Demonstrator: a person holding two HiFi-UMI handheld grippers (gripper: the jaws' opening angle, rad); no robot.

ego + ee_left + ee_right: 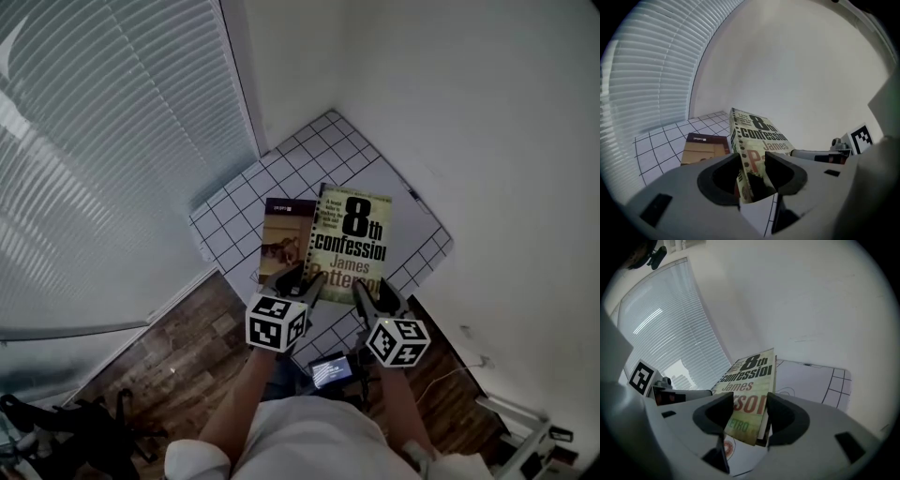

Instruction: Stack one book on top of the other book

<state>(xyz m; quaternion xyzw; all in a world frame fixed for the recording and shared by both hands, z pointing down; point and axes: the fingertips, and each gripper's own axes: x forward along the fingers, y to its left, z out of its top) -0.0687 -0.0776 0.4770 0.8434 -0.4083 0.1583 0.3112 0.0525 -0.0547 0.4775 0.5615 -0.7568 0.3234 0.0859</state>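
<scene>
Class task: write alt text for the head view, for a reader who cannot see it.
From above, the left gripper and right gripper each clamp the near edge of the 8th Confession book, which overlaps the right side of a brown book on a white gridded table. Window blinds fill the left.

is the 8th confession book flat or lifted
Lifted: left gripper and right gripper clamp the 8th confession book's near edge above the table.
</scene>
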